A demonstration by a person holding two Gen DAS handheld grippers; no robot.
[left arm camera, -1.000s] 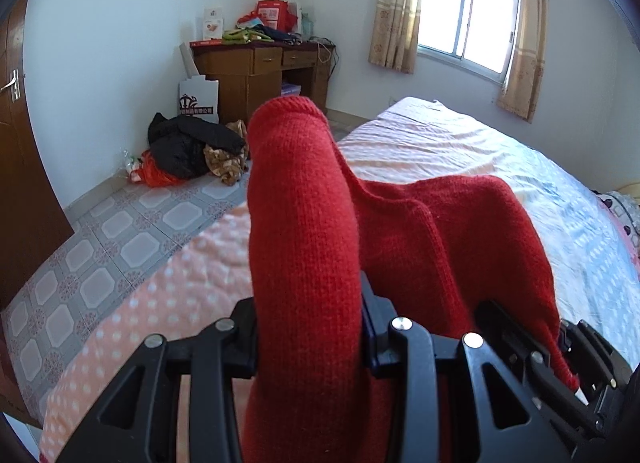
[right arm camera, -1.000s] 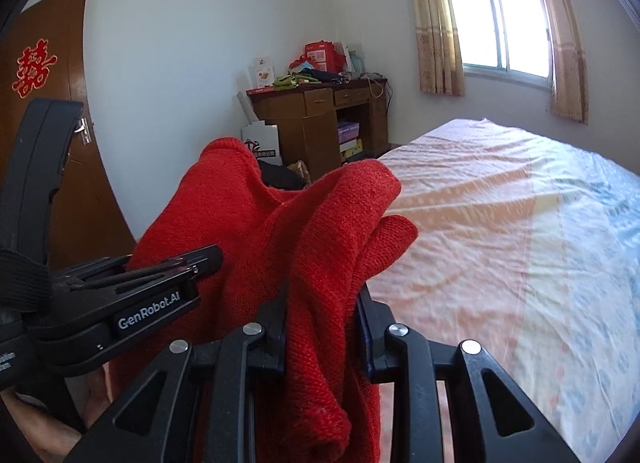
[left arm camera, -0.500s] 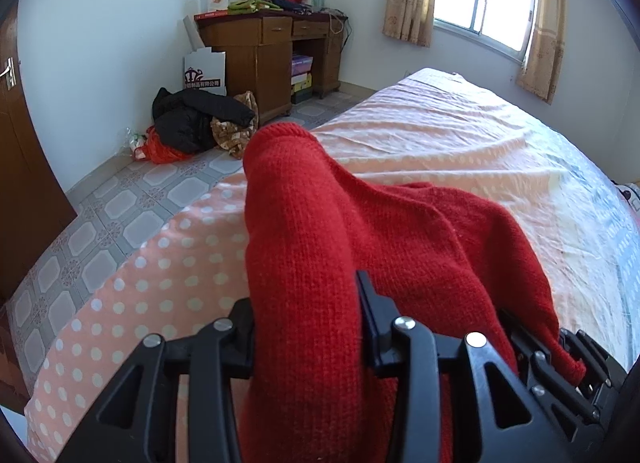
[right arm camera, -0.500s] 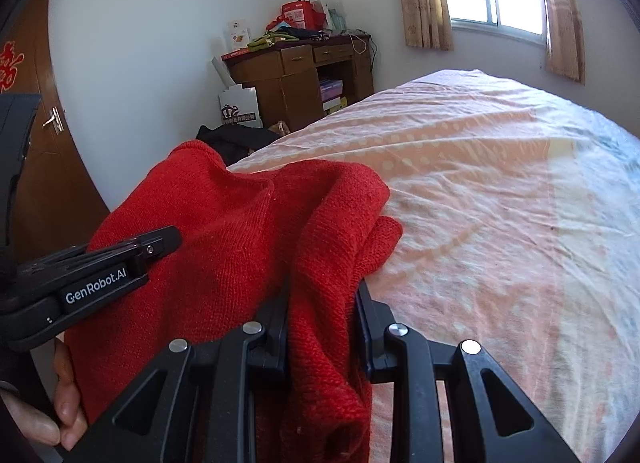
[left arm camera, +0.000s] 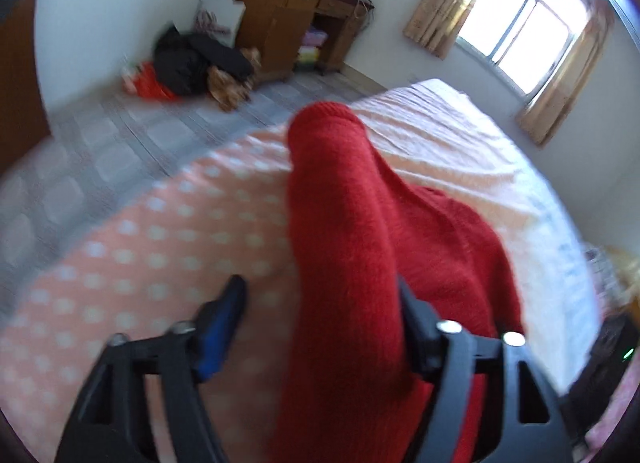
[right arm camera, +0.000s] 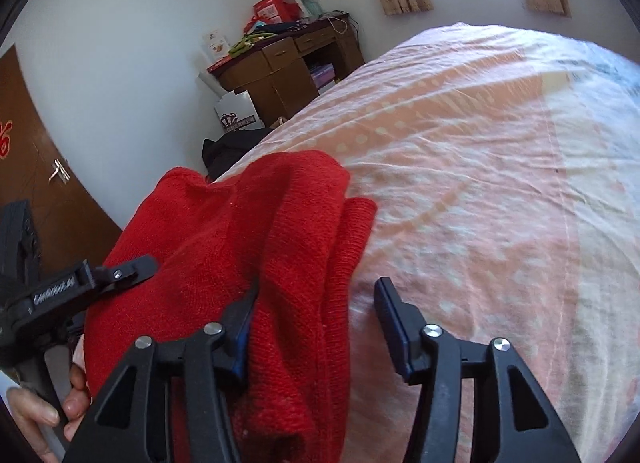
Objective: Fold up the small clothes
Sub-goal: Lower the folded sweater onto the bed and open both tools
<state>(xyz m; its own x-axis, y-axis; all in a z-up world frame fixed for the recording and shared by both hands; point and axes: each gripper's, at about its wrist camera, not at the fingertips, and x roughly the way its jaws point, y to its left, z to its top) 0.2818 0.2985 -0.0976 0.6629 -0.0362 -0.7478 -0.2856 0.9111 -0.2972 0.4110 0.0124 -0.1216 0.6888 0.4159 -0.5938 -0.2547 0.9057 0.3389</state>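
A red knitted sweater (left arm camera: 344, 247) lies bunched on the pink dotted bed sheet (left arm camera: 120, 263). One fold rises between the fingers of my left gripper (left arm camera: 320, 303), whose jaws are opening. The fold leans on the right finger, and a wide gap separates it from the blue-padded left finger. In the right wrist view the sweater (right arm camera: 248, 247) rests against the left finger of my right gripper (right arm camera: 316, 303). Those jaws are opening too, and the right pad stands apart over the sheet (right arm camera: 480, 183). The left gripper (right arm camera: 80, 287) shows at the sweater's left edge, held by a hand (right arm camera: 40, 411).
The bed stretches away toward a curtained window (left arm camera: 520, 31). A wooden desk (left arm camera: 288, 31) piled with things stands against the far wall. A heap of dark clothes (left arm camera: 192, 59) lies on the tiled floor beside it. A brown door (right arm camera: 36, 183) is at the left.
Both grippers went from shut on the red sweater to jaws spread apart, letting the fabric go. Both sank toward the bed and rolled, so the room now looks tilted.
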